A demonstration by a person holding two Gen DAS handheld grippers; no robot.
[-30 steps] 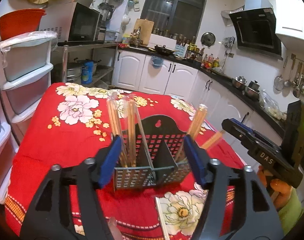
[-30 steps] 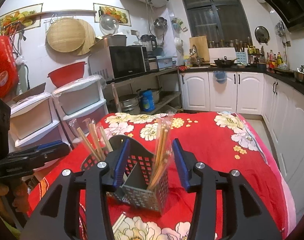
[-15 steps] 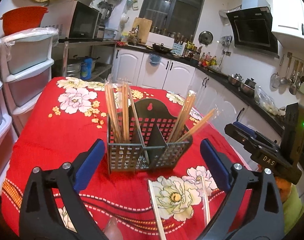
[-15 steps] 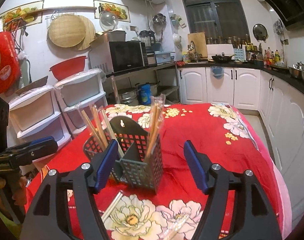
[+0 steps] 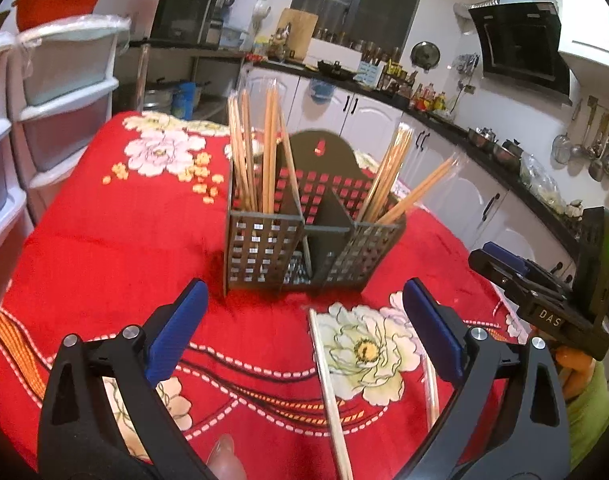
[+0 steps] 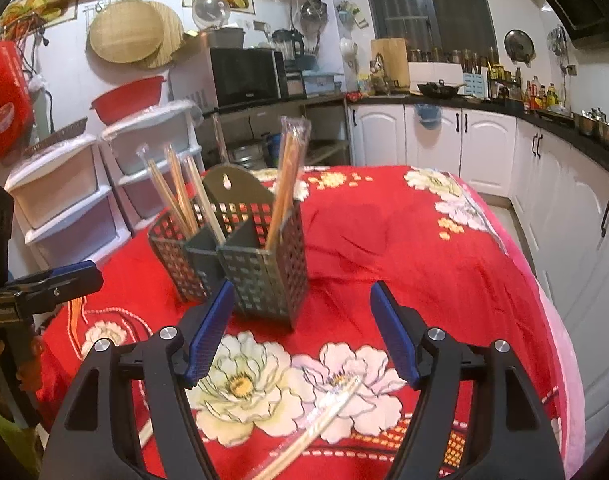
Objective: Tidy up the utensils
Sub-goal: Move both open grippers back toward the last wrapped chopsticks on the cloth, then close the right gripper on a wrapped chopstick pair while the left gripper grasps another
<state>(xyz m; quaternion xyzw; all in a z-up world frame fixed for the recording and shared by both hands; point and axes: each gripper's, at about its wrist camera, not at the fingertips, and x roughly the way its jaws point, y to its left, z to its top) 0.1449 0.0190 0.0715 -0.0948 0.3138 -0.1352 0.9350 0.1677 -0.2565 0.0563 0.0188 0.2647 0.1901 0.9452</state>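
Note:
A grey perforated utensil holder (image 5: pixel 300 240) stands on the red floral tablecloth (image 5: pixel 104 240), with wrapped wooden chopsticks (image 5: pixel 256 152) upright in its left and right compartments; the middle one looks empty. It also shows in the right wrist view (image 6: pixel 240 260). My left gripper (image 5: pixel 304 332) is open and empty, just in front of the holder. A wrapped chopstick pair (image 5: pixel 330 396) lies on the cloth between its fingers. My right gripper (image 6: pixel 302 332) is open and empty, in front of the holder's right end. Another wrapped chopstick pair (image 6: pixel 320 428) lies below it.
White plastic drawer units (image 5: pixel 44 100) stand at the table's left. White kitchen cabinets (image 6: pixel 484 140) run along the back and right. The right gripper shows at the right edge of the left wrist view (image 5: pixel 544 304); the left gripper at the left edge of the right wrist view (image 6: pixel 44 284).
Both grippers have opened wide and pulled back from the holder. The holder now stands free on the cloth, and loose wrapped chopsticks have come into view in front of it.

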